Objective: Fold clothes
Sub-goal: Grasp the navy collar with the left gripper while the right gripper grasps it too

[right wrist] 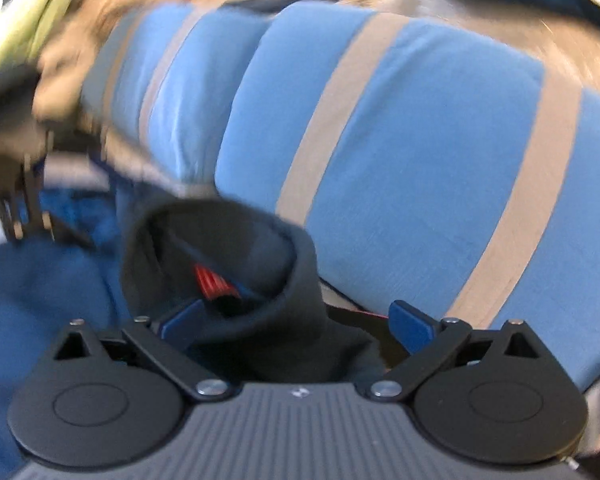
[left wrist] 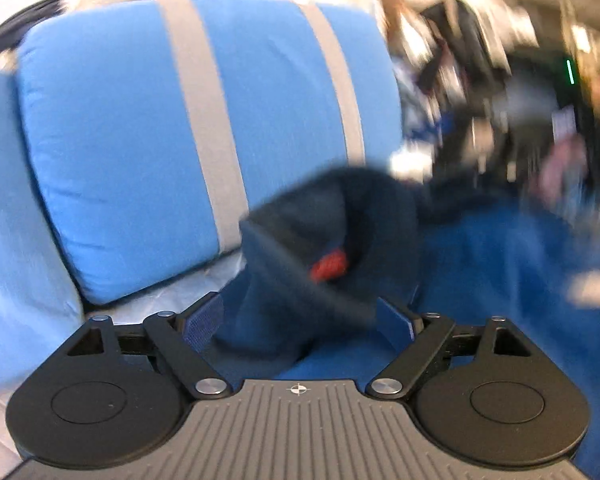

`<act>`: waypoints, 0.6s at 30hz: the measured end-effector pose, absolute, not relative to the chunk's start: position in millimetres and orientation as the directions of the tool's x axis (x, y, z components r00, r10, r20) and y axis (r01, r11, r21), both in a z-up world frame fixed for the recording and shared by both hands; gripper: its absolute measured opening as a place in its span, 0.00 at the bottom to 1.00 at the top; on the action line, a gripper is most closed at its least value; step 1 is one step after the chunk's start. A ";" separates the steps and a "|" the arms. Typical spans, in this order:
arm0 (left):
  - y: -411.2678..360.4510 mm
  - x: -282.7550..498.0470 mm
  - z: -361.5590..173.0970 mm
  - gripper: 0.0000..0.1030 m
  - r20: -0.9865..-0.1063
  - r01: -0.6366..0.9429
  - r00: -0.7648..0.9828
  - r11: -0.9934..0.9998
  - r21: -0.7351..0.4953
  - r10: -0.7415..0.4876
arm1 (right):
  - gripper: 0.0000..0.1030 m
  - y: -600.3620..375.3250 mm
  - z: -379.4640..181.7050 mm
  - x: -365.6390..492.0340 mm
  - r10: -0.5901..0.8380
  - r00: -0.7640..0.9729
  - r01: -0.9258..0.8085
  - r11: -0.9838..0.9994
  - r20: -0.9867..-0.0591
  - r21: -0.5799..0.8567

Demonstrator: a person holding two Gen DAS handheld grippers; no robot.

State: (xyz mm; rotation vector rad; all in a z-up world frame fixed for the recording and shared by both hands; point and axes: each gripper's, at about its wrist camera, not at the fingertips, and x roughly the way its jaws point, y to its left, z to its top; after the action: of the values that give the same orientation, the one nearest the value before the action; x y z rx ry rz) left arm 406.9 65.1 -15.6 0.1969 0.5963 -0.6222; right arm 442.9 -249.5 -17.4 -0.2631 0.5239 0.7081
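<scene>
Left wrist view shows your left gripper [left wrist: 298,322] spread wide, a dark navy garment [left wrist: 320,248] bunched between its pads (whether they press it, you cannot tell through the blur). Its collar and red tag [left wrist: 329,266] sit just beyond. Your right gripper [right wrist: 296,322] also stands wide around that garment [right wrist: 228,248]. Striped blue cushions [left wrist: 180,140] lie behind, on the far side.

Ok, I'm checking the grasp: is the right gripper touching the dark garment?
Touching. The right wrist view shows the dark garment bunched between the right gripper's wide-open fingers, lying against the picture-left pad.
</scene>
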 end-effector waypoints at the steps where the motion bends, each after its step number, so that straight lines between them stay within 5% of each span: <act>1: 61.8 411.1 -12.4 0.81 -0.579 0.560 0.670 0.828 -0.018 -0.466 | 0.99 -247.3 -14.2 445.8 0.548 0.643 -0.655 0.756 -0.535 -0.014; 4: 44.5 428.1 -12.2 0.81 -0.636 0.451 0.681 0.892 -0.026 -0.363 | 0.97 -233.2 -12.9 458.1 0.496 0.665 -0.585 0.811 -0.558 0.022; 6: 28.7 439.6 -19.5 0.72 -0.703 0.386 0.661 0.922 0.022 -0.260 | 0.84 -221.2 -15.8 464.4 0.449 0.678 -0.551 0.835 -0.583 0.002; 10: 11.6 451.1 -31.4 0.31 -0.780 0.258 0.618 0.962 0.086 -0.096 | 0.64 -207.3 -23.2 474.8 0.352 0.669 -0.474 0.881 -0.654 -0.011; 11: 10.4 452.0 -32.0 0.20 -0.785 0.227 0.616 0.969 0.097 -0.065 | 0.51 -204.2 -24.5 474.8 0.329 0.667 -0.461 0.887 -0.668 -0.024; 14: 9.5 452.9 -29.3 0.12 -0.784 0.163 0.621 0.978 0.132 0.002 | 0.15 -195.2 -28.8 473.5 0.264 0.652 -0.432 0.900 -0.711 -0.062; 18: 14.8 451.9 -9.5 0.10 -0.750 0.143 0.660 0.975 0.169 0.033 | 0.08 -193.4 -25.4 469.3 0.207 0.672 -0.392 0.914 -0.711 -0.105</act>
State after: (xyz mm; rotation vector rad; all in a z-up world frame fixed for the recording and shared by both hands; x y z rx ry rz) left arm 451.9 14.8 -9.5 0.2215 0.8494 -0.0631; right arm 469.3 -193.4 -25.4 -0.2589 0.7639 0.3413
